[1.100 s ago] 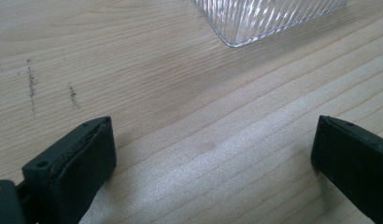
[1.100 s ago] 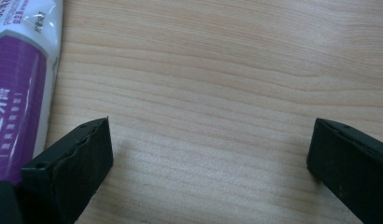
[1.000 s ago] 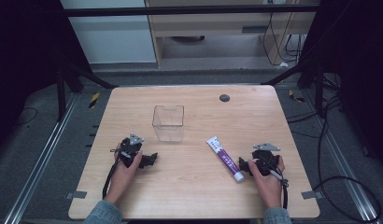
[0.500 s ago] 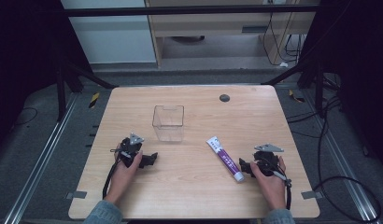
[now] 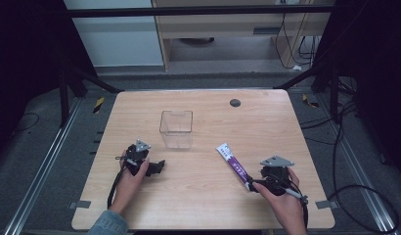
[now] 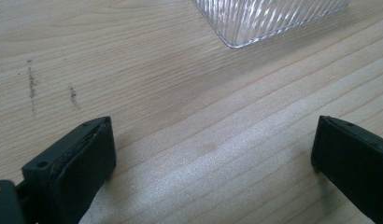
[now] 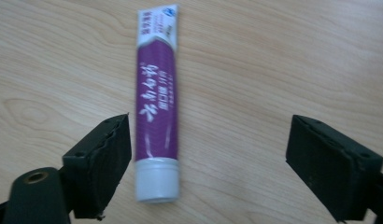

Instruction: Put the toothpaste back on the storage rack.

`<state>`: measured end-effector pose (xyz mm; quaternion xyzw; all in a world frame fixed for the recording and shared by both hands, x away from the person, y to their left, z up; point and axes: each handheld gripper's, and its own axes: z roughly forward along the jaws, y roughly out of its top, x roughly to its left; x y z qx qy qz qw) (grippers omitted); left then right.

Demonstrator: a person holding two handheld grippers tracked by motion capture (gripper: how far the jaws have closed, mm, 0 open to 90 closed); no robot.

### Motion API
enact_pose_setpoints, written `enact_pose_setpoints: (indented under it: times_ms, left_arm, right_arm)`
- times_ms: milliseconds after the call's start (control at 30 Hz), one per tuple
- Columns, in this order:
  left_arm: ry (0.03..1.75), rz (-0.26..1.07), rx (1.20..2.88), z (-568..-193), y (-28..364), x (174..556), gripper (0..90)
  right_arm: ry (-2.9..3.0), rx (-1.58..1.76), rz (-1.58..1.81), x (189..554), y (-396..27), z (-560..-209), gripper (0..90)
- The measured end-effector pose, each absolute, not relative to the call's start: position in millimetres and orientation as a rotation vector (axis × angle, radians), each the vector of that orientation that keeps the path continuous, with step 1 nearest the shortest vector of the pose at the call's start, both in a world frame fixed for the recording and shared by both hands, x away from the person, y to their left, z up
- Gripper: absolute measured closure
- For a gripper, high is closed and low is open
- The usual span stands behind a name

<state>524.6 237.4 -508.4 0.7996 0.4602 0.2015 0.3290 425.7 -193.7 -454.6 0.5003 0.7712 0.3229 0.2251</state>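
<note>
A purple and white toothpaste tube [image 5: 233, 165] lies flat on the wooden table [image 5: 267, 122], white cap toward the near edge. My right gripper [image 5: 252, 185] sits at the cap end. In the right gripper view the tube [image 7: 158, 102] lies between the jaws of that gripper [image 7: 208, 163], close beside the left one and far from the right one. The jaws have just been closing but stand open, not pressing the tube. My left gripper [image 5: 159, 166] rests on the table near a clear plastic box [image 5: 176, 129], open [image 6: 213, 172] over bare wood.
The clear box's ribbed corner [image 6: 269, 18] shows ahead of the left jaws. A small dark round mark [image 5: 234, 102] sits near the table's far edge. Dark floor, rails and cables surround the table.
The right gripper has shifted slightly toward the near edge, behind the tube's cap. The tube, the box and the left gripper have stayed put.
</note>
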Motion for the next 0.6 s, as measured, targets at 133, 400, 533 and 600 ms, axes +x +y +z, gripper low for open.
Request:
enact_pose_setpoints:
  times_ms: [133,400,533,600]
  left_arm:
    - [1.204,0.527,2.092,-508.4,237.4,524.6,0.0]
    - [1.205,0.527,2.090,-508.5,237.3,524.6,0.0]
    - [1.206,0.526,2.090,-508.5,237.2,524.6,0.0]
    - [1.206,0.526,2.089,-508.5,237.1,524.9,0.0]
  right_arm:
    - [2.200,1.292,0.856,429.3,-173.4,-441.4,21.9]
    - [2.279,1.270,0.816,445.2,-157.7,-434.4,27.2]
    - [2.312,1.260,0.814,452.6,-151.6,-430.9,29.1]
    - [2.319,1.254,0.794,456.2,-149.7,-428.3,29.8]
